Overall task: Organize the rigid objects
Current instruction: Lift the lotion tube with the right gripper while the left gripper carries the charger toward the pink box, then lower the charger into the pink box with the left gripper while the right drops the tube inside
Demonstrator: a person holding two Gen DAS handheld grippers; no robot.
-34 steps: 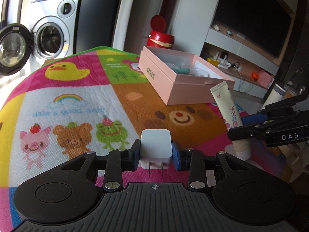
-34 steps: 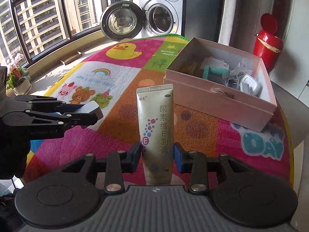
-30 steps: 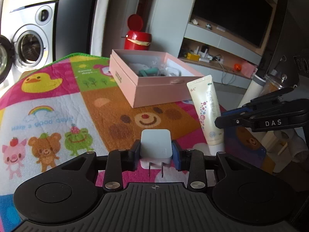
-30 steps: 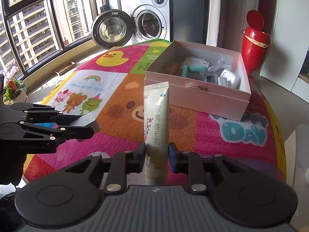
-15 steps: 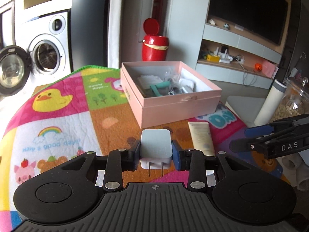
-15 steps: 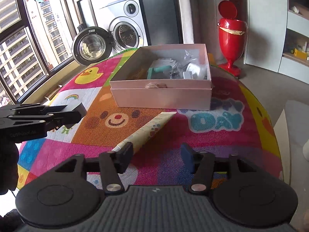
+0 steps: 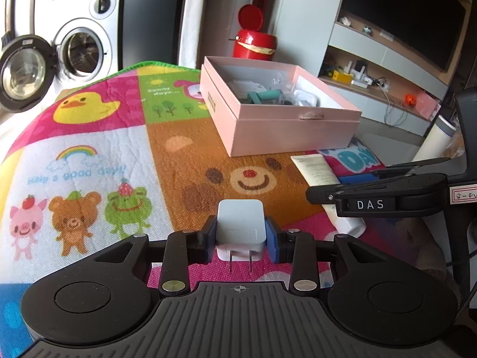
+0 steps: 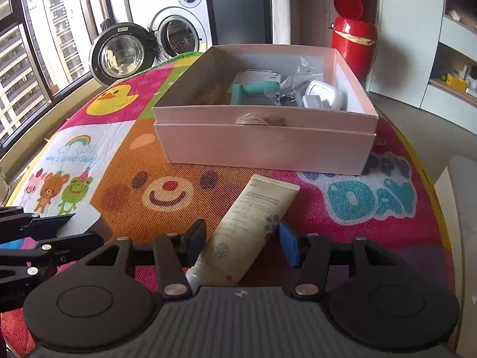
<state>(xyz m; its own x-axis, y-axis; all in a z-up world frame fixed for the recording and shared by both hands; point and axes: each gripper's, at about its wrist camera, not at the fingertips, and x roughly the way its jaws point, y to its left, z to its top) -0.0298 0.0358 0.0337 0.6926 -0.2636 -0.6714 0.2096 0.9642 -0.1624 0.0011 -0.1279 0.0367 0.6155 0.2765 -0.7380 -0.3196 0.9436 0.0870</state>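
My left gripper (image 7: 241,238) is shut on a white charger plug (image 7: 240,223), prongs pointing back at the camera, held above the colourful mat. A cream tube (image 8: 253,223) lies flat on the mat in front of the open pink box (image 8: 262,149). My right gripper (image 8: 241,241) is low over the tube with its jaws closing. The tube sits between the fingers, and the pads do not visibly press on it. In the left wrist view the right gripper (image 7: 325,186) reaches in from the right over the tube (image 7: 316,170), near the box (image 7: 286,131).
The box holds a teal item (image 8: 253,92), a white case (image 8: 322,92) and clear bags. The cartoon mat (image 8: 167,191) covers a round table whose edge drops off at the right. A red bin (image 8: 354,38) and a washing machine (image 8: 176,35) stand behind.
The right gripper let go of the upright tube, which now lies flat on the mat, then dropped low around it. The left gripper still holds the charger and shifted slightly.
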